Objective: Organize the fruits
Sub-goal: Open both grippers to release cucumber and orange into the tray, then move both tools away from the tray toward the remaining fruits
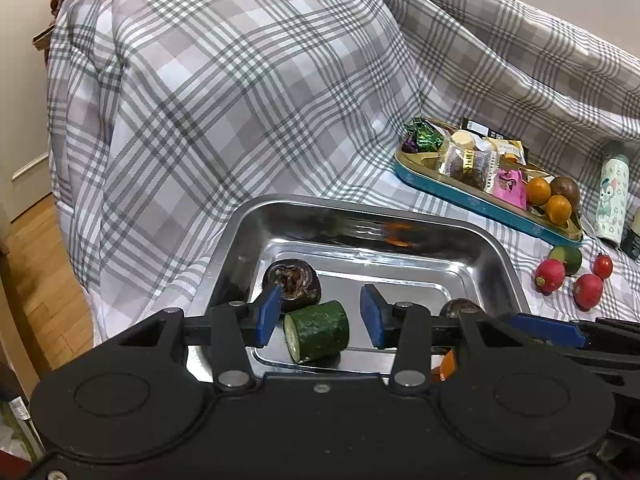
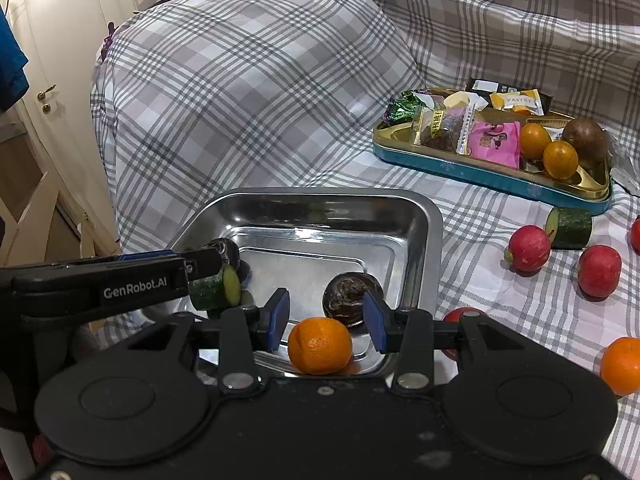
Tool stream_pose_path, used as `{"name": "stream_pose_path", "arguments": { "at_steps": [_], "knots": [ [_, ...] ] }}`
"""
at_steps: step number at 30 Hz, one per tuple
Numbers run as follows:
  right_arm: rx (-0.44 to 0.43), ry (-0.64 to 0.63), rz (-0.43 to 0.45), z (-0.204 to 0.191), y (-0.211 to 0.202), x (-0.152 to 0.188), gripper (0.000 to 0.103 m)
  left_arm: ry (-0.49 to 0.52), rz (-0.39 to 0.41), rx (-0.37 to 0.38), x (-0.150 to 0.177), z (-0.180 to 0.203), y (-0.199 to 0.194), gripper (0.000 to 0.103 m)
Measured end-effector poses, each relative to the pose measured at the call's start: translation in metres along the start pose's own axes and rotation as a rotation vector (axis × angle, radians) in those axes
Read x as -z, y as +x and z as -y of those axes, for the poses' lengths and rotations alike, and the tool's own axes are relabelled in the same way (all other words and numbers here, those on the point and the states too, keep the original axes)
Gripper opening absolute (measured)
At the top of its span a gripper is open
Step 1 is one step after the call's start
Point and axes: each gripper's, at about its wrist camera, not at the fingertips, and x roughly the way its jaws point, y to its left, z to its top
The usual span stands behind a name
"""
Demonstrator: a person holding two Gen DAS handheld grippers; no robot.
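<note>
Fruits are split between a steel tray (image 2: pixel 424 240), a teal-and-gold tin (image 2: pixel 480 174) and the checked cloth (image 2: pixel 256 80). In the right wrist view a mandarin (image 2: pixel 320 345) sits at the tray's near edge, at 6 o'clock in the tray, between the blue pads of the right gripper (image 2: pixel 326 320), whose jaws stand wide with a gap on each side of the fruit. Just behind it, toward 12 o'clock, lies a dark round fruit (image 2: pixel 352 298).

At 9 o'clock in the tray the left gripper (image 2: pixel 218 276) reaches in from the side; a cucumber piece (image 2: pixel 214 290) lies at its tip, beside another dark fruit (image 2: pixel 228 250). In the left wrist view that gripper (image 1: pixel 320 314) has its jaws wide apart, and the cucumber piece (image 1: pixel 318 331) rests loose on the tray floor between the pads, with the dark fruit (image 1: pixel 292 282) just beyond the left pad.

Out toward 2 o'clock from the tray, the tin holds wrapped snacks (image 2: pixel 460 124), two small oranges (image 2: pixel 560 159) and a brown kiwi-like fruit (image 2: pixel 584 136). On the cloth at 3 o'clock lie two red radishes (image 2: pixel 528 248), a second cucumber piece (image 2: pixel 570 228) just behind them, and another mandarin (image 2: pixel 622 366) at the right edge. A small patterned bottle (image 1: pixel 612 196) stands past the tin in the left wrist view.
</note>
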Motion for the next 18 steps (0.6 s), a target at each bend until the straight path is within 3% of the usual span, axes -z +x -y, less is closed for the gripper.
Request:
{"name": "stream_pose_path", "arguments": {
  "at_steps": [18],
  "knots": [
    [0.02,0.001,-0.001,0.0024,-0.0009,-0.0013,0.044,-0.001,0.004,-0.007,0.0012,0.0005,-0.0009,0.051]
  ]
}}
